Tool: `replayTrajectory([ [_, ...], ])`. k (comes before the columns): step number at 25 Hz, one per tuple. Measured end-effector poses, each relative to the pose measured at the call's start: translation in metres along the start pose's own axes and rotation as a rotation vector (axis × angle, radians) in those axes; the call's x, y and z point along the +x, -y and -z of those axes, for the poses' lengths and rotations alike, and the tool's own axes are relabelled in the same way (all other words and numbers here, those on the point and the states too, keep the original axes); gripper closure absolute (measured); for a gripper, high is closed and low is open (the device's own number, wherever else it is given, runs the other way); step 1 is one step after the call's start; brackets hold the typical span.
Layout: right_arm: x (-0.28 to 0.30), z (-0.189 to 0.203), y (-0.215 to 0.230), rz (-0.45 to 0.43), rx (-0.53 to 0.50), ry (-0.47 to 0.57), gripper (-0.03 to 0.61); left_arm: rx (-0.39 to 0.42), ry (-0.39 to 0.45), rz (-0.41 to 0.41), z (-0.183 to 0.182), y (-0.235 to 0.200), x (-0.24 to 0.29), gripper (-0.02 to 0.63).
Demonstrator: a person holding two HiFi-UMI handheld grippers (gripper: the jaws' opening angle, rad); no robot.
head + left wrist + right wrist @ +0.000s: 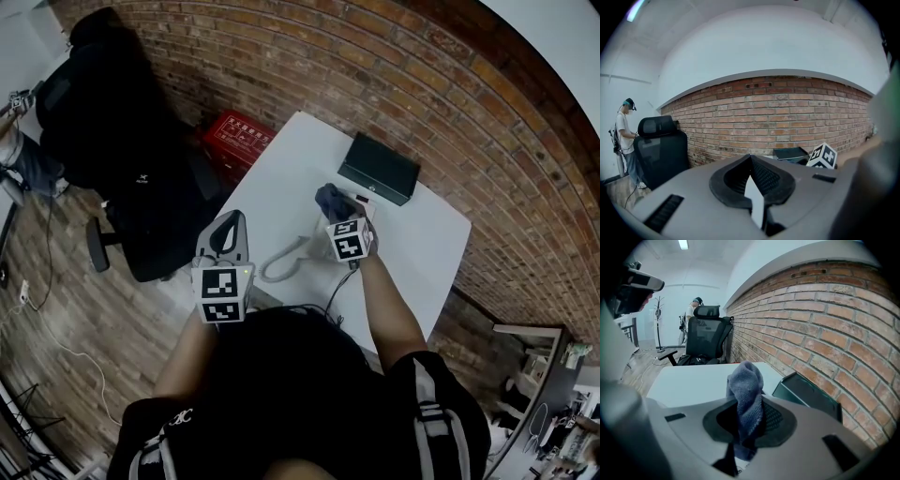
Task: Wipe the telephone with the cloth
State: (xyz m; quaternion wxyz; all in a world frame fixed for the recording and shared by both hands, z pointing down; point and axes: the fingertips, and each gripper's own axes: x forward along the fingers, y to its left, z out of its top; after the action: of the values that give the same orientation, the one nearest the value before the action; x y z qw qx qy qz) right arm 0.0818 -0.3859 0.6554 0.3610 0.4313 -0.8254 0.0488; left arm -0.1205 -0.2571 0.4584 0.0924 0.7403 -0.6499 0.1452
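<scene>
My right gripper (337,215) (745,403) is shut on a bunched blue-grey cloth (329,199) (746,390), which sticks up out of its jaws. It is held low over the white telephone (298,249), whose curled cord (275,270) trails toward the table's near edge. Most of the phone's body is hidden under the gripper and cloth. My left gripper (232,221) (751,159) hangs off the table's near left edge with its jaws shut and nothing in them. In the left gripper view the right gripper's marker cube (823,156) shows at the right.
A dark green flat box (378,169) (806,392) lies at the far side of the white table (422,244), against the brick wall. A red crate (236,137) and a black office chair (122,159) stand left of the table. A person (626,136) stands beyond the chair.
</scene>
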Motion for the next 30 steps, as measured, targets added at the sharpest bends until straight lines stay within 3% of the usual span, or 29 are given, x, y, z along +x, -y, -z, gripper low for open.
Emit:
replayTrajectory([
  [10, -0.016, 0.014, -0.019, 0.026, -0.013, -0.008, 0.531, 0.000, -0.005, 0.033, 0.004, 0.006, -0.005, 0.617],
  [21, -0.039, 0.046, -0.044, 0.028, 0.065, -0.024, 0.532, 0.003, -0.023, 0.094, 0.011, 0.016, -0.006, 0.617],
  [25, -0.048, 0.074, -0.054, 0.020, 0.075, -0.089, 0.532, 0.007, -0.027, 0.124, 0.014, 0.026, -0.008, 0.617],
  [30, -0.055, 0.111, -0.070, 0.027, 0.000, -0.170, 0.532, 0.019, -0.032, 0.154, 0.016, 0.031, -0.010, 0.617],
])
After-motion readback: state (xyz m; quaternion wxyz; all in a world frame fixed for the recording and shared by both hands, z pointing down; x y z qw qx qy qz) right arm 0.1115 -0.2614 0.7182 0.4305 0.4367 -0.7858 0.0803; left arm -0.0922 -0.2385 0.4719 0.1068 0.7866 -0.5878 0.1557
